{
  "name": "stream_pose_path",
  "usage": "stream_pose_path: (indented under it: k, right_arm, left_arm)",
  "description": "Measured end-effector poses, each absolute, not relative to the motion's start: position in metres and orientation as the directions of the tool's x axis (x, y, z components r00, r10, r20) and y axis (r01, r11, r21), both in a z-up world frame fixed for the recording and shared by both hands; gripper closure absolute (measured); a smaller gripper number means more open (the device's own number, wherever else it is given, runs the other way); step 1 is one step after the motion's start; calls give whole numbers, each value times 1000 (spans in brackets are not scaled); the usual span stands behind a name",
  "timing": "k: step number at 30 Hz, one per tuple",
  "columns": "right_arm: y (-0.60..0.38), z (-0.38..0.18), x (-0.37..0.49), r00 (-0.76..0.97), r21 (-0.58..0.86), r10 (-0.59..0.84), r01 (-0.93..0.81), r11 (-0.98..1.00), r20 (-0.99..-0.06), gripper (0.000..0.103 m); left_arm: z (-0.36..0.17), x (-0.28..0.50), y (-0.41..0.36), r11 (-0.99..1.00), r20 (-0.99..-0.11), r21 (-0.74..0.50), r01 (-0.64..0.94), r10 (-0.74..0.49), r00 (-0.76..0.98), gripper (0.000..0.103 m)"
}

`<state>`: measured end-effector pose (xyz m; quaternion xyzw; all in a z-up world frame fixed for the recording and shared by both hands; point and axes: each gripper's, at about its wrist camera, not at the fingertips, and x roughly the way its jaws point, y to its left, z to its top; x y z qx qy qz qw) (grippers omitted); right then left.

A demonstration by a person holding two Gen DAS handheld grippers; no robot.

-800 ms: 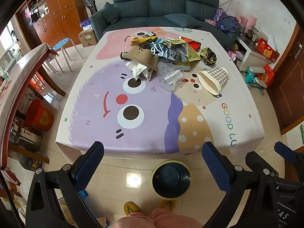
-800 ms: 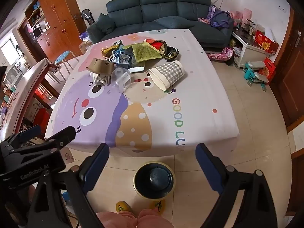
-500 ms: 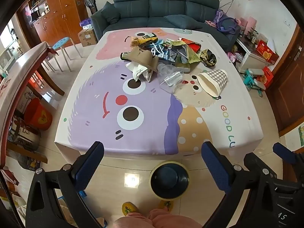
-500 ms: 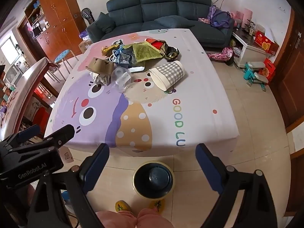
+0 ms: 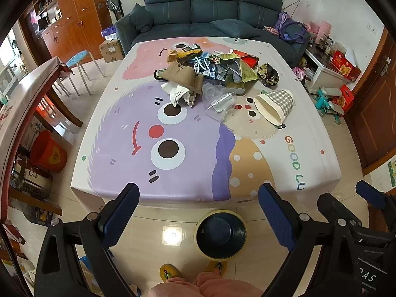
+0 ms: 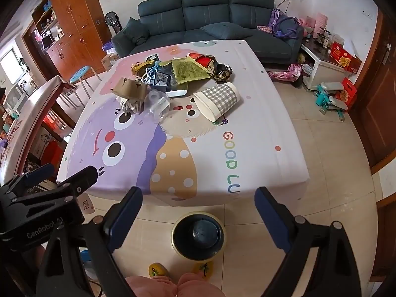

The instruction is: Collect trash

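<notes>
The surface [image 5: 188, 173] wore a cartoon cloth, a dark sofa [image 5: 212, 7] behind it and a bin [image 5: 221, 234] on the tiled floor in front. Trash [image 5: 212, 71] was heaped at the far end; beside it a checked paper cup [image 5: 274, 106] lay on its side, mouth toward the near-left. Left gripper [image 5: 198, 220] and right gripper [image 6: 198, 220] hung before the near edge, fingers spread wide, holding nothing.
</notes>
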<state>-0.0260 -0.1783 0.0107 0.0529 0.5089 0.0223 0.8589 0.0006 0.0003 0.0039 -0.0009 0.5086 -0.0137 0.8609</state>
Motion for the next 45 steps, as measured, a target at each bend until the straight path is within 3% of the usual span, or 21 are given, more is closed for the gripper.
stream_pose_path:
  k: [45]
  right_arm:
    - [-172, 15, -27, 495, 121, 104, 2, 993, -862, 10]
  left_arm:
    - [3, -11, 12, 999, -871, -40, -8, -31, 490, 8]
